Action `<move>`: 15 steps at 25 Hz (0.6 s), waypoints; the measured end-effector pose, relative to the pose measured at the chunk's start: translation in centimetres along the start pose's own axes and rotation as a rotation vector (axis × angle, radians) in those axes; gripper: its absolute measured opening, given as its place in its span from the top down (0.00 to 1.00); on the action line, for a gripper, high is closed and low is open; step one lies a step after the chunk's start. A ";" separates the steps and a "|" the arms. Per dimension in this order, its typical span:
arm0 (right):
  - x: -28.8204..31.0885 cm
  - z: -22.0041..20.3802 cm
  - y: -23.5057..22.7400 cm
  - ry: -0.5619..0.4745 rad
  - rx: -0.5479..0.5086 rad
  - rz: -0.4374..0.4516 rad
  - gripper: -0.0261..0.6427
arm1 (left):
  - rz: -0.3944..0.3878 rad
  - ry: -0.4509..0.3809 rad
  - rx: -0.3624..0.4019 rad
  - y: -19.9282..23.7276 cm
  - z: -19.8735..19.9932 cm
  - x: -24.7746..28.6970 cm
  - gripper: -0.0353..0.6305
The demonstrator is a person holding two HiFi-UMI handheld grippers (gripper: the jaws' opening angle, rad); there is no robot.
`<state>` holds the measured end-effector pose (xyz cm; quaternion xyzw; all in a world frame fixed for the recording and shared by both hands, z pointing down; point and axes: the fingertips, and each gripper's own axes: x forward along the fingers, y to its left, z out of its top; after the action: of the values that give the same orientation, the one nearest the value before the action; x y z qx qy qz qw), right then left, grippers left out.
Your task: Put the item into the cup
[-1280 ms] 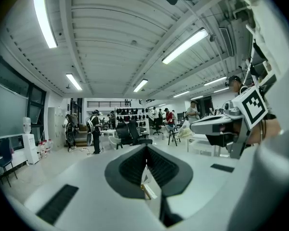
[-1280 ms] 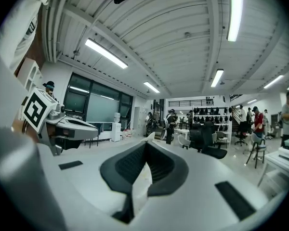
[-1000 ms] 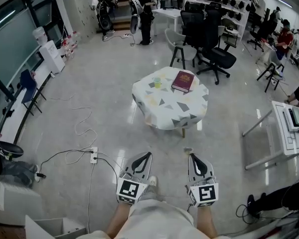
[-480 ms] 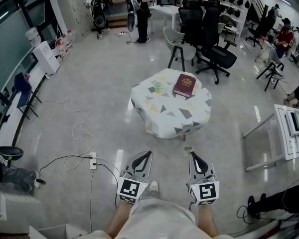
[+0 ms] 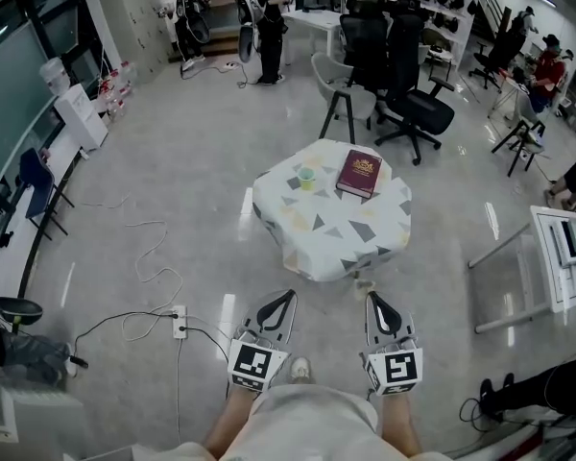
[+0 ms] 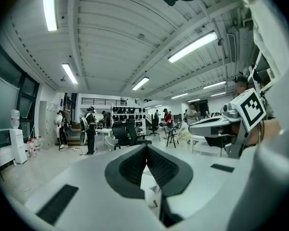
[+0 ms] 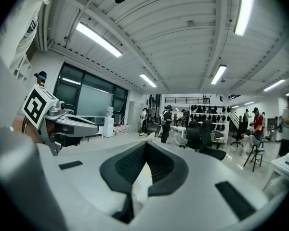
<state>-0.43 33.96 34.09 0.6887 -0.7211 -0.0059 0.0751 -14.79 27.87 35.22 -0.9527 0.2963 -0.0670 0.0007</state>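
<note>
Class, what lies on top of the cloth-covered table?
A dark red book and a small green cup rest on the patterned cloth. The cloth hides the tabletop; the cup's inside is too small to tell.

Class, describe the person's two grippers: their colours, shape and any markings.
The left gripper and right gripper are alike: pale grey, with two jaws that taper to a point and black ribbed pads on the inner faces. Each carries a white cube printed with a black square marker. No cables show. The person wears a pale garment.
</note>
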 end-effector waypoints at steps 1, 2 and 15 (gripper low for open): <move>0.4 -0.1 0.1 0.001 0.002 -0.005 0.95 | -0.006 -0.002 0.000 0.3 0.0 0.3 0.93; 0.8 -0.2 0.1 0.003 0.005 -0.009 0.95 | -0.012 -0.005 0.000 0.7 0.0 0.6 0.93; 4.4 -0.4 -1.0 0.038 -0.015 -0.054 0.95 | -0.072 -0.013 -0.024 3.3 -0.5 5.1 0.93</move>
<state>0.48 29.60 34.85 0.7074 -0.7006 -0.0006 0.0938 -12.55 22.31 36.20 -0.9632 0.2626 -0.0572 -0.0111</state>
